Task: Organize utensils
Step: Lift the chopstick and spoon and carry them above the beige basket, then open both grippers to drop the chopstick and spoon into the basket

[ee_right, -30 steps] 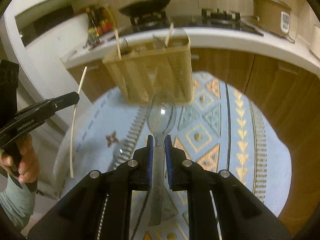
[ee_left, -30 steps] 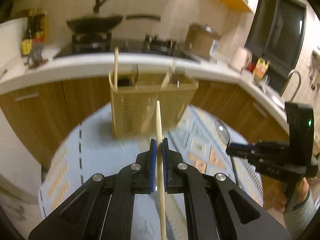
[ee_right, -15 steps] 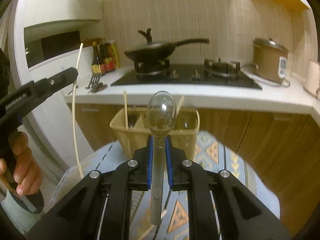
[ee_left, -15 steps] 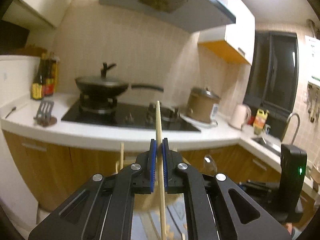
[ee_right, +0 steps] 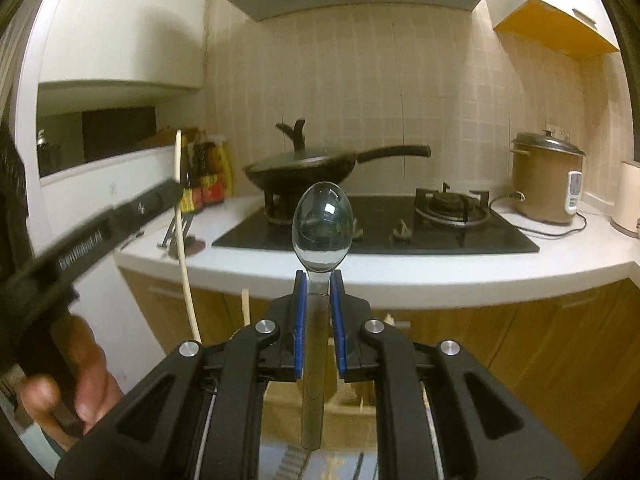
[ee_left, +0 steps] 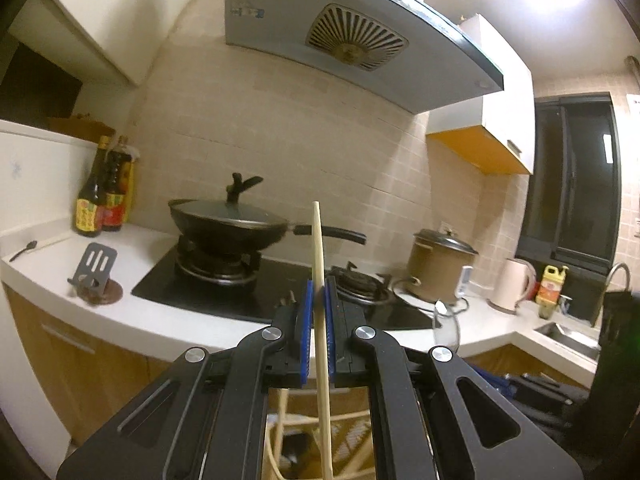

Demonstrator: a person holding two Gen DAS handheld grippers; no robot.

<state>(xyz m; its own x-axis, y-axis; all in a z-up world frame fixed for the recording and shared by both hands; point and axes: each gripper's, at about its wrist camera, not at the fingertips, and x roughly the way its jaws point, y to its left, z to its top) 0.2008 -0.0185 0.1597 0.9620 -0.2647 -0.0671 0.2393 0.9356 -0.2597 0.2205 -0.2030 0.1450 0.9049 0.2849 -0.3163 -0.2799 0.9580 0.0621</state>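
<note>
My left gripper point(ee_left: 316, 300) pinches one slim, pale wooden chopstick point(ee_left: 319, 264) between its blue ribbed pads, the stick standing nearly upright through the jaws. My right gripper point(ee_right: 319, 284) clamps the flat handle of one shiny metal spoon point(ee_right: 322, 226), its oval bowl just above the fingertips. Below both, the woven cream basket point(ee_left: 344, 428) shows partly, before the white counter point(ee_right: 400, 270).

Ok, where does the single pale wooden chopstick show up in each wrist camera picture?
Left wrist view: the pale wooden chopstick stands near upright at centre, clamped in the left gripper.
Right wrist view: the same chopstick is at the left edge, curving down beside the counter, held by the left gripper.
Shared landmark: the black lidded wok on the stove.
</note>
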